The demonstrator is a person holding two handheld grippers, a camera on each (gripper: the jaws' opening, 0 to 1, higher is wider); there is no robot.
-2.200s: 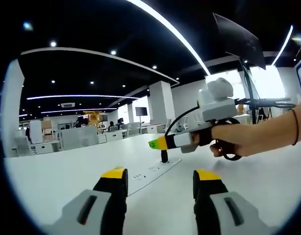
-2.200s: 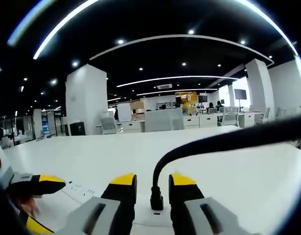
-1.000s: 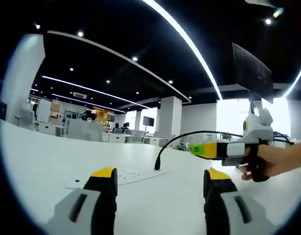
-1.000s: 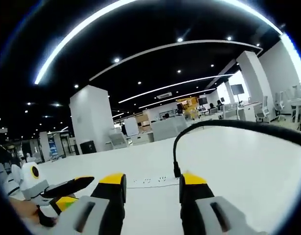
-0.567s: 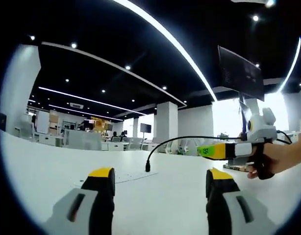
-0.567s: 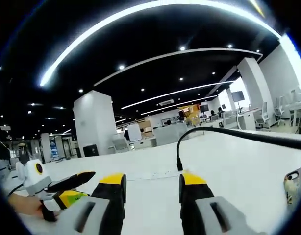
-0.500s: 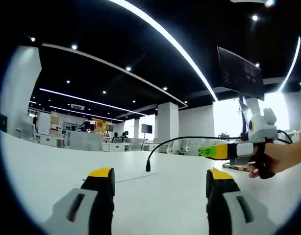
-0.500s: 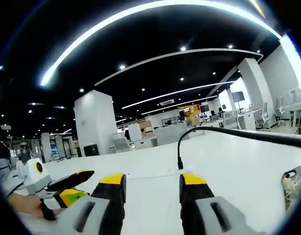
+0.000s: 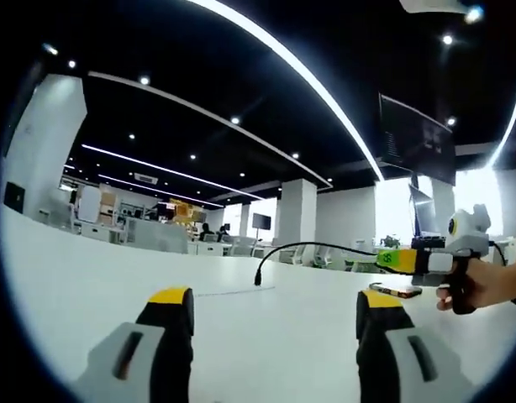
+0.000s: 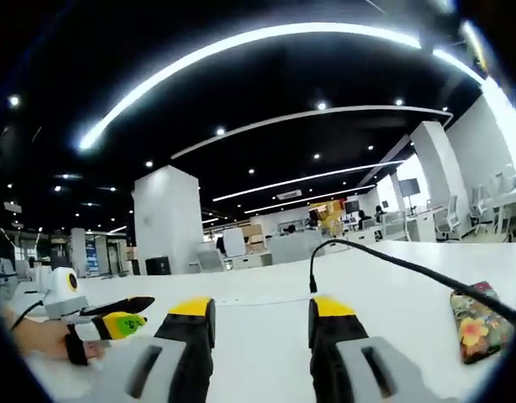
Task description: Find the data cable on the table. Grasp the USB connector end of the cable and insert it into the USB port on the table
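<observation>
Firstly, left gripper view, left to right.
- Left claw (image 9: 273,300): bottom of frame, jaws wide apart, nothing between them, above the white table (image 9: 90,269).
- Flat strip (image 9: 229,292): thin line lying on the table, mid-frame; ports too small to make out.
- Data cable (image 9: 260,275): black, its end upright at the strip's right end, cord arching off to the right.
- Phone (image 9: 395,290): flat on the table, right of centre.
- Right claw (image 9: 386,257): far right, carried by a hand (image 9: 470,290), above the phone.

Next, right gripper view, left to right.
- Hand (image 10: 35,340): lower left, carrying the left claw (image 10: 145,310), jaws parted.
- Right claw (image 10: 261,309): jaws wide apart, empty.
- Data cable (image 10: 313,284): end upright at mid-frame, just above the right-hand jaw tip; cord loops up, then runs to the lower right.
- Phone (image 10: 475,323): floral case, lower right, just beside the cord.
</observation>
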